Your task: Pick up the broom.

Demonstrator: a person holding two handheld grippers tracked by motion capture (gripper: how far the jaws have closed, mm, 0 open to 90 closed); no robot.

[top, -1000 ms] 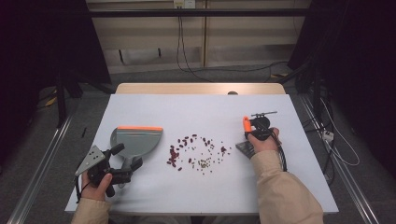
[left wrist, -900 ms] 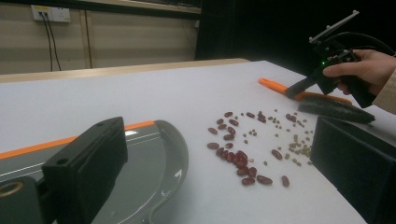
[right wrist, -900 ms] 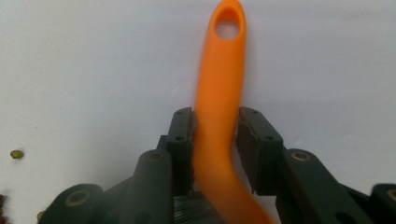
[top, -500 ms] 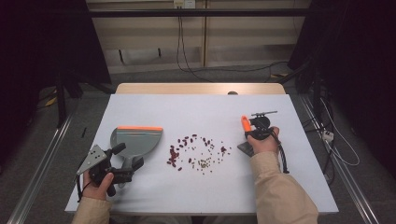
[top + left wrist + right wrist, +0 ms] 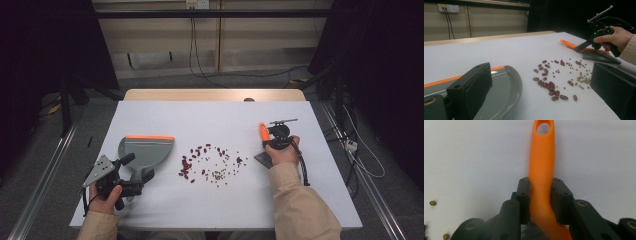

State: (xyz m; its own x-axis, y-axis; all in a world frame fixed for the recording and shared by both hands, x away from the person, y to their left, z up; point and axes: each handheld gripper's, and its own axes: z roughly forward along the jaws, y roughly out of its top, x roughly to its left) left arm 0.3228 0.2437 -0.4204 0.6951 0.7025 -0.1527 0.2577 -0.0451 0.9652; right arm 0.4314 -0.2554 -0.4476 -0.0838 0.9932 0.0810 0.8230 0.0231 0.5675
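A grey dustpan [image 5: 146, 151] with an orange front edge lies at the table's left; in the left gripper view the dustpan [image 5: 501, 87] is at the lower left. My left gripper [image 5: 138, 168] is open at the pan's handle end, jaws wide apart with nothing gripped, and from its own camera the left gripper [image 5: 541, 77] looks across the scattered beans [image 5: 554, 85]. These red and small green beans [image 5: 210, 162] lie mid-table. My right gripper [image 5: 272, 136] is shut on the orange handle [image 5: 541, 165] of a brush [image 5: 262, 150], whose dark bristles [image 5: 600, 56] rest on the table right of the beans.
The white table top [image 5: 215, 120] has open surface behind and in front of the beans. Its wooden far edge [image 5: 215, 94] faces a wall with hanging cables. Metal rails run along the floor on both sides.
My left gripper has crept slightly forward and right toward the dustpan's handle. The right gripper with the brush has shifted a touch left.
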